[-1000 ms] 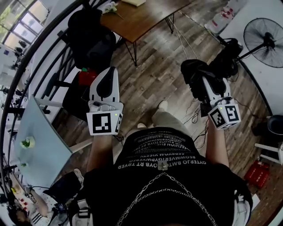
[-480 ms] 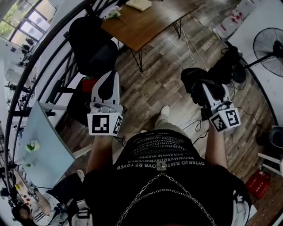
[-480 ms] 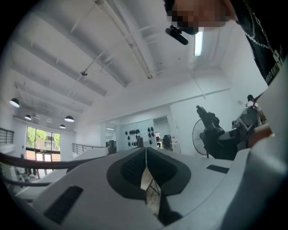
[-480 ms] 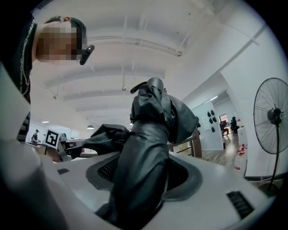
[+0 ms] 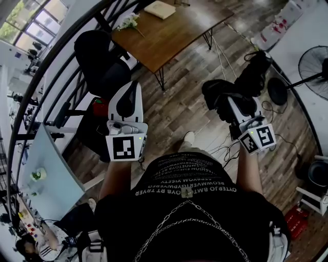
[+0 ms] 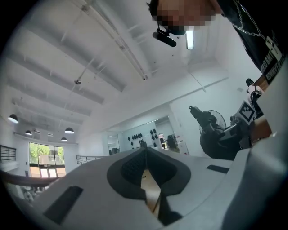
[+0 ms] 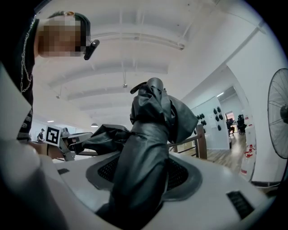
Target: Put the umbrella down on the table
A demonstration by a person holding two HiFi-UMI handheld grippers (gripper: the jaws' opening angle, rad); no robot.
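A folded black umbrella (image 5: 218, 93) sticks forward out of my right gripper (image 5: 229, 105), whose jaws are shut on its crumpled fabric. In the right gripper view the umbrella (image 7: 150, 121) rises between the white jaws of the right gripper (image 7: 145, 167) and hides the pads. The wooden table (image 5: 169, 31) stands ahead at the top of the head view, beyond both grippers. My left gripper (image 5: 131, 86) is held level at the left, its jaws together with nothing between them. In the left gripper view the left gripper (image 6: 146, 152) shows its pads meeting, and the umbrella (image 6: 211, 131) appears at the right.
A pale book (image 5: 160, 9) and a sprig of flowers (image 5: 129, 21) lie on the table. A black office chair (image 5: 100, 61) stands by its near left corner, beside a curved black railing (image 5: 61, 66). A standing fan (image 5: 313, 62) and a black bag (image 5: 254, 74) are at the right.
Both grippers have travelled forward over the wood floor with the person. The wooden table has come nearer and more of its top shows. The umbrella stays gripped in the right gripper.
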